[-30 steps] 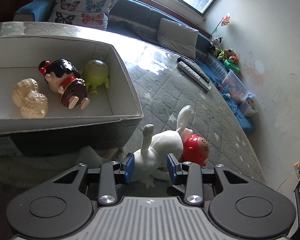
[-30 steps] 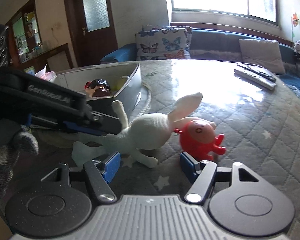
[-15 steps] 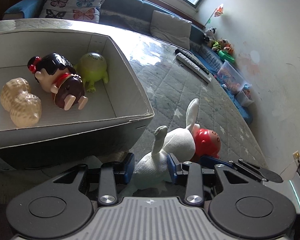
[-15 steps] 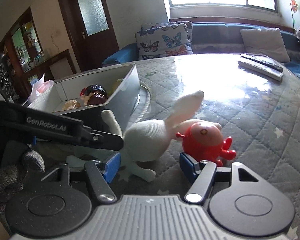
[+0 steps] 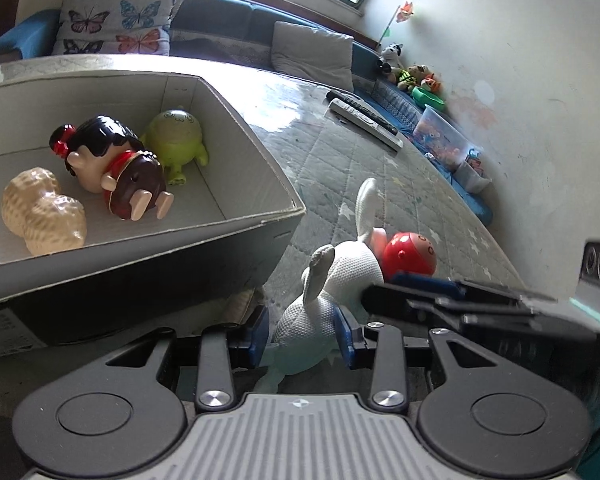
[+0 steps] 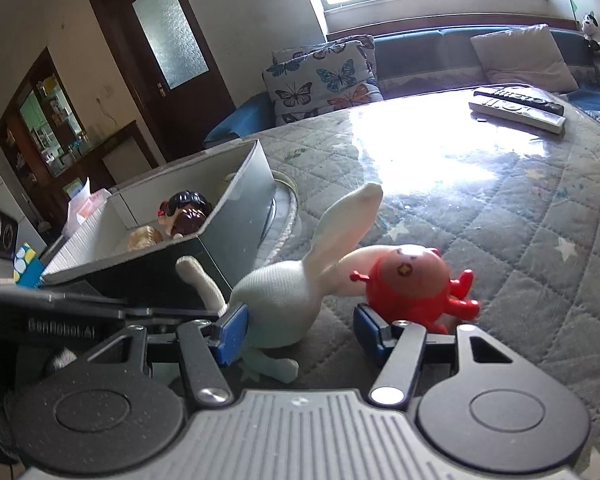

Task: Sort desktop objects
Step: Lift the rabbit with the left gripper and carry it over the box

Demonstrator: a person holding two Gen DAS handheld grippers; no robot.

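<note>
Right now my left gripper (image 5: pixel 302 332) has its blue pads (image 5: pixel 257 330) set on either flank of the white knitted plush rabbit (image 5: pixel 332 280), clamped around the hind end of its body. From the right wrist view the rabbit (image 6: pixel 284 292) lies on the grey quilted star-print tablecloth (image 6: pixel 500 216), one long ear raised toward 12 o'clock.

My right gripper (image 6: pixel 296 330) stands spread wide, nothing between its pads: its left pad sits against the rabbit's rump, its right pad just beside the red round plastic toy figure (image 6: pixel 412 284). I cannot tell whether that pad touches the toy. The red toy (image 5: pixel 408 254) rests against the rabbit's head, at about 1 o'clock from the left gripper.

At 10 o'clock in the left wrist view sits the open grey cardboard box (image 5: pixel 236 120), close beside the rabbit. Inside it:
- tan peanut-shaped toy (image 5: pixel 42 210)
- black-haired doll in a red and brown outfit (image 5: pixel 112 164), lying on its side
- lime-green round creature toy (image 5: pixel 176 136) in the far corner

Two remote controls (image 6: pixel 518 106) lie well apart at the table's far edge, near 1 o'clock in the right wrist view. A butterfly-print cushion (image 6: pixel 320 78) leans on the blue sofa (image 6: pixel 424 52) beyond.
</note>
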